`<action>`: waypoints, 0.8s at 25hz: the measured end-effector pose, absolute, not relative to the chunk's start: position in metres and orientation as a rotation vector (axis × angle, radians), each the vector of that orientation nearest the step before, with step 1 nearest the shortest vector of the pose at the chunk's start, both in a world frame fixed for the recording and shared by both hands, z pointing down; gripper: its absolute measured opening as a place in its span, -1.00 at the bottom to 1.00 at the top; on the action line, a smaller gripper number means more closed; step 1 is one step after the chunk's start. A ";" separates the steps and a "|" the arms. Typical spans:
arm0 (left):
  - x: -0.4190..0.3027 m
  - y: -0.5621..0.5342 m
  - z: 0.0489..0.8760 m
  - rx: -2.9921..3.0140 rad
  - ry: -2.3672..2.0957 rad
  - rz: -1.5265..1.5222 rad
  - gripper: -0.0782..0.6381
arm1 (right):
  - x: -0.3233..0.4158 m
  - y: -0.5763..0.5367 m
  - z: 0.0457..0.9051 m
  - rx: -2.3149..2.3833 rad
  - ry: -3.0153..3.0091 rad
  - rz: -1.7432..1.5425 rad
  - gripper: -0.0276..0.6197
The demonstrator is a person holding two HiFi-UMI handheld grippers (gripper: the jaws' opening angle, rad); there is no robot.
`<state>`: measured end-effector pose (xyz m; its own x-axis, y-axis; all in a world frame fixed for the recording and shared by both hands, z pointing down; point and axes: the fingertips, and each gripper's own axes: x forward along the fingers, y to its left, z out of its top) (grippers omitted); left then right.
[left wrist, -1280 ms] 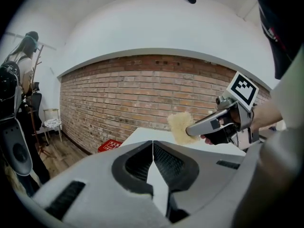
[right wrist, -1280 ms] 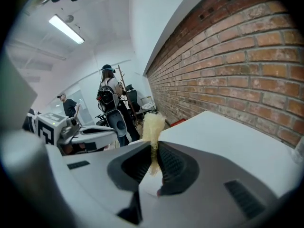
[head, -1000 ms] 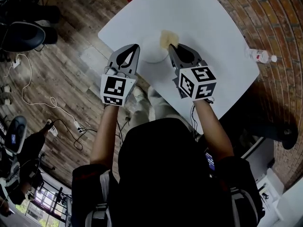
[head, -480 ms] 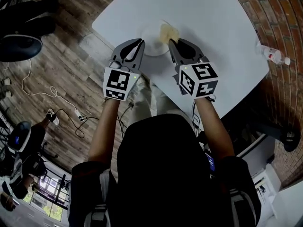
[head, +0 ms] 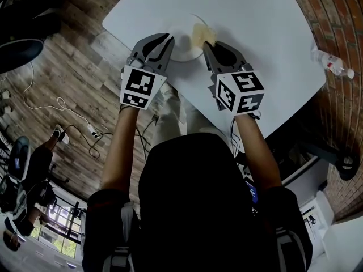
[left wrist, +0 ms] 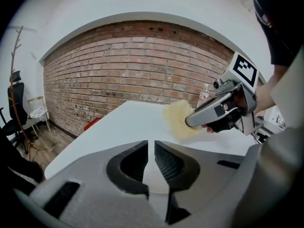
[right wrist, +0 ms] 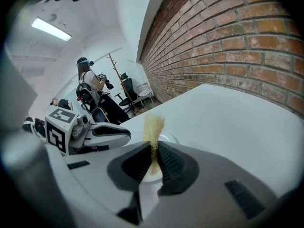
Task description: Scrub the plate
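Here, left hand-held gripper (head: 169, 38) pinches the plate (head: 184, 49) rim; right hand-held gripper (head: 206, 43) clamps a sponge (head: 201, 34) at the plate's far edge.

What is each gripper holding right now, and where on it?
The right gripper pinches the yellow sponge by its lower end. The left gripper looks closed on the plate at its near rim.

The white table (head: 266, 27) is set close to a red brick wall (left wrist: 133, 70). A clear plastic bottle (head: 332, 63) with a red label stands near the table's edge on the wall side. The wood-plank floor (head: 68, 72) carries a loose white cable (head: 51, 103) and a power strip (head: 91, 130). A coat stand (left wrist: 16, 80) and a red crate (left wrist: 91, 123) are by the wall. A person (right wrist: 88, 87) stands in the background under a ceiling light (right wrist: 52, 29).
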<state>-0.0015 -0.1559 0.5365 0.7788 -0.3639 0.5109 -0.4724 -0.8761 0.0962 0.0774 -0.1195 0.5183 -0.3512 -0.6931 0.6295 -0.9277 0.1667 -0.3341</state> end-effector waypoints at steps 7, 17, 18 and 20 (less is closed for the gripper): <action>-0.001 -0.166 0.541 2.787 -0.578 0.780 -0.36 | 0.077 -0.120 0.525 1.536 -2.110 0.994 -0.79; 0.004 -0.152 0.560 2.872 -0.283 0.965 0.14 | 0.081 -0.121 0.529 1.531 -2.103 1.018 -0.80; 0.006 -0.152 0.560 2.884 -0.261 0.984 0.16 | 0.082 -0.121 0.530 1.530 -2.102 1.020 -0.79; 0.008 -0.149 0.562 2.902 -0.211 1.020 0.21 | 0.081 -0.120 0.531 1.525 -2.100 1.026 -0.79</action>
<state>0.0079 -0.1492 0.5620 0.7720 -0.1096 0.6261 -0.1483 -0.9889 0.0097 0.0813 -0.1203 0.5307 -0.3602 -0.6712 0.6478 -0.9236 0.1587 -0.3491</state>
